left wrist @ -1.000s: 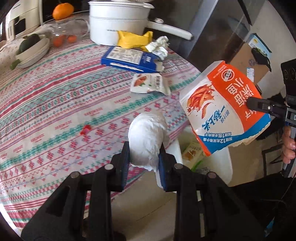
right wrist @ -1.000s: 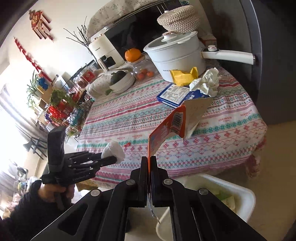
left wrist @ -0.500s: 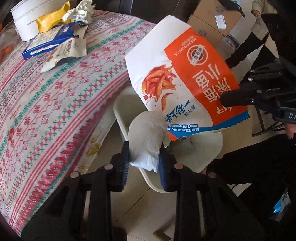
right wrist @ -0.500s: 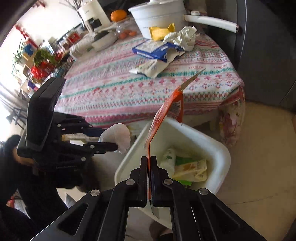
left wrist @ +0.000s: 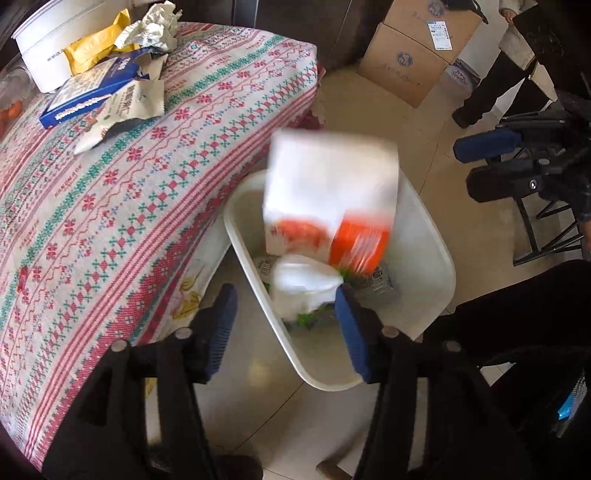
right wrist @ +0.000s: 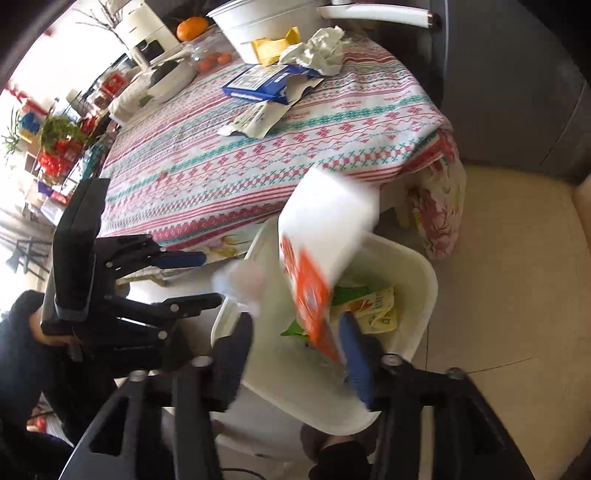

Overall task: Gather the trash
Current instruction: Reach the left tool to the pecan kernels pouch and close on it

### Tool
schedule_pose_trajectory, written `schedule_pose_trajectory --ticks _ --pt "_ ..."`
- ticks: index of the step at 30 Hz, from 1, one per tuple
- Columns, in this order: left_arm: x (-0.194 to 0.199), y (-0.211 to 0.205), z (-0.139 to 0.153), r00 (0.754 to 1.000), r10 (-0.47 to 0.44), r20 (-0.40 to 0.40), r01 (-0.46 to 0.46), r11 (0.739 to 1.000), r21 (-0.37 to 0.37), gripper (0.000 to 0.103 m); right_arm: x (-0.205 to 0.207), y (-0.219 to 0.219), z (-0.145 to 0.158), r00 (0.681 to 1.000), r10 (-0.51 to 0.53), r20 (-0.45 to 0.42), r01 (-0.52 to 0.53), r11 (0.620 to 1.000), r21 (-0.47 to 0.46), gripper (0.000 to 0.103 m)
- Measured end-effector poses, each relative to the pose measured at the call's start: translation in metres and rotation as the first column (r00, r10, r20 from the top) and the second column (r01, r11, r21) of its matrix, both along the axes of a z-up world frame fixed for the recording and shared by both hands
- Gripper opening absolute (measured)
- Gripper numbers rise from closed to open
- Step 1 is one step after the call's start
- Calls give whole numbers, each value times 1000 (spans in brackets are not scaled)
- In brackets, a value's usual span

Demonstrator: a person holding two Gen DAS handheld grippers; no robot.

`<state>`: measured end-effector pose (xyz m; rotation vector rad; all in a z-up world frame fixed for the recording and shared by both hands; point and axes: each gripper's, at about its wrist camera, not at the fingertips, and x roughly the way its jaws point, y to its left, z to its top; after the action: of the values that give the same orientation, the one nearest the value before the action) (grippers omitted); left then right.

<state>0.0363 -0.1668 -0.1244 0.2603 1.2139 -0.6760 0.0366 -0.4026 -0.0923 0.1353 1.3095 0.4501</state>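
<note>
Presently:

1. Left gripper (left wrist: pixel 284 314): fingers spread wide, nothing pinched; held over the white bin (left wrist: pixel 439 254).
2. Right gripper (right wrist: pixel 295 347): fingers spread, nothing pinched.
3. Orange-and-white snack bag (left wrist: pixel 332 199): blurred, loose, at 12 o'clock above the bin.
4. White crumpled wad (left wrist: pixel 303 280): loose, at the bin's 9 o'clock wall.
5. Blue box (left wrist: pixel 88 96): on the patterned tablecloth (left wrist: pixel 129 206), at 10 o'clock.

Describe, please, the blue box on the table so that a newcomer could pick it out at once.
Start at the patterned tablecloth, then go to the far end by the big white pot. The blue box lies flat there with a white printed label on top and a torn flap. It is the only blue item, between the yellow wrapper and the white packet.
</note>
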Motion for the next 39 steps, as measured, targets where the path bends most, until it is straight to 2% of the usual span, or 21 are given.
schedule_pose_trajectory --ticks 3,5,10,12,15,21,24,26,30,34,39 --pt "10 13 10 1000 24 17 -24 1000 4 64 0 0 5 1000 -5 9 5 1000 9 56" --pt "10 23 13 998 51 30 -51 999 12 72 2 2 6 1000 -9 11 9 1000 3 60" --pt "25 54 17 983 176 52 -178 983 44 77 11 14 7 1000 -18 15 18 999 -30 61" --pt "32 70 19 968 245 45 -247 968 42 80 15 21 9 999 -14 33 16 999 -46 64" --pt "37 88 23 941 334 58 -337 940 54 83 21 33 13 998 -7 58 12 997 -75 74" --pt "44 118 24 911 405 82 -410 910 64 86 39 63 10 998 -6 61 11 997 -81 75" --pt "56 135 21 880 468 80 -473 878 73 86 46 79 10 998 18 54 -14 997 -76 75" --pt "60 143 26 857 510 73 -514 857 46 86 46 84 16 996 31 86 -23 995 -97 75" --pt "61 152 36 838 541 74 -543 840 3 87 49 88 22 990 30 138 -14 993 -113 80" --pt "62 155 39 835 541 97 -544 839 6 87 58 92 16 992 11 129 6 991 -133 80" --pt "76 162 36 836 540 98 -544 839 10 87 69 98 16 987 27 161 1 985 -174 80"
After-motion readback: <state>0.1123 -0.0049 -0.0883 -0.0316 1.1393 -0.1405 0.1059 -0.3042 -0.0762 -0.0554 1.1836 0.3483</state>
